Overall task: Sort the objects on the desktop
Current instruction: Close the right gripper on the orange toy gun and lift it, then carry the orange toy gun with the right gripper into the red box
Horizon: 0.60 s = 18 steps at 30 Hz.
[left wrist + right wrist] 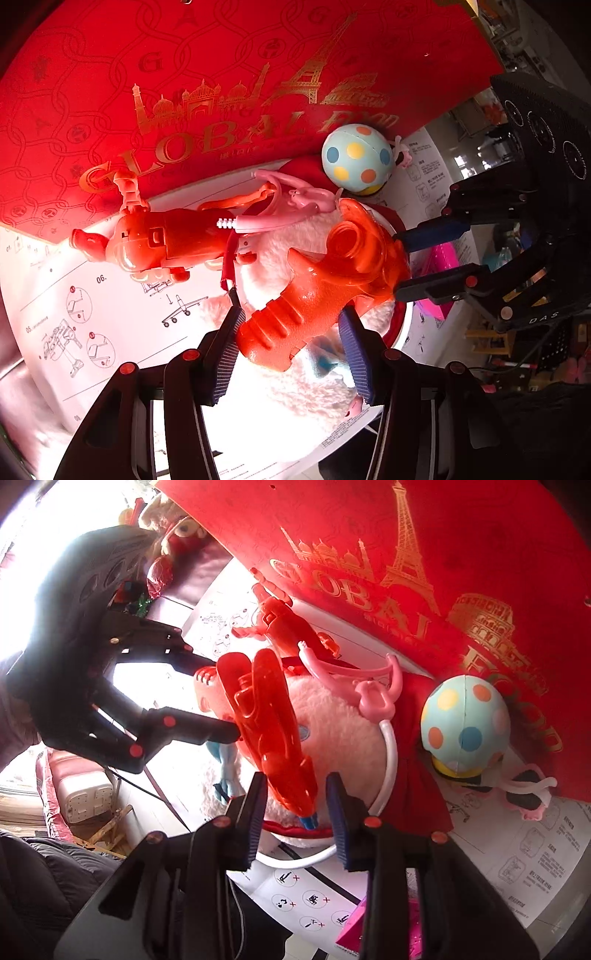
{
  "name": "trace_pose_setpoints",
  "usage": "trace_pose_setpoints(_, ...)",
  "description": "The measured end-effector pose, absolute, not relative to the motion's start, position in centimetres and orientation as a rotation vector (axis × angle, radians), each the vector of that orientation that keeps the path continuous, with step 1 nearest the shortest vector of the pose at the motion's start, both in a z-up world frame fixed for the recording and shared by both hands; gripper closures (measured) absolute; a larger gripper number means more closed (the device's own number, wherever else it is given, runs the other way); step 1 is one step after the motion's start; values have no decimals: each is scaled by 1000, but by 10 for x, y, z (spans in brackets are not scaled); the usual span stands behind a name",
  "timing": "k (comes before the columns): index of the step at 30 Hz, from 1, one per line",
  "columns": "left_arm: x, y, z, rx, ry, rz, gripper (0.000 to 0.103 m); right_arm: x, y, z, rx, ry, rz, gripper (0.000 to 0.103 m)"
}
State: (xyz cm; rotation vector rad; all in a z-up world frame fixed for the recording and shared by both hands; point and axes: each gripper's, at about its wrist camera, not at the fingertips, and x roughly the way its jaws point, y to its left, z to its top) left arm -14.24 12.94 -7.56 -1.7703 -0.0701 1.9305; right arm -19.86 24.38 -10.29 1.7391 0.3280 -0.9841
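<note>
The orange toy water gun [325,280] lies on top of the white plush toy [295,387], its grip between the left tongs [291,347] and its barrel between the right tongs [297,821]; both pairs stand partly spread, and no pad visibly presses the plastic, so neither pinches it. This two-ended straddle probably serves to support the long toy at both ends. Just beyond lie an orange toy plane [166,243], a pink headband [291,206] and a spotted ball [356,158] against the red box [221,74], over instruction sheets [92,314] on the desk.
</note>
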Motion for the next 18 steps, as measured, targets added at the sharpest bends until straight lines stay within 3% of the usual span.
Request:
trace_pose_setpoints(6,-146,133,-79,-1785,-33,1945,48,-186,235,-114,1732,345,-979,64)
trace_pose_setpoints(8,-148,133,-81,-1817,-49,1966,45,-189,234,-117,1759,331,-986,67)
trace_pose_setpoints(18,-139,140,-57,-1790,-21,2052,46,-196,244,-94,1816,333,-1001,71)
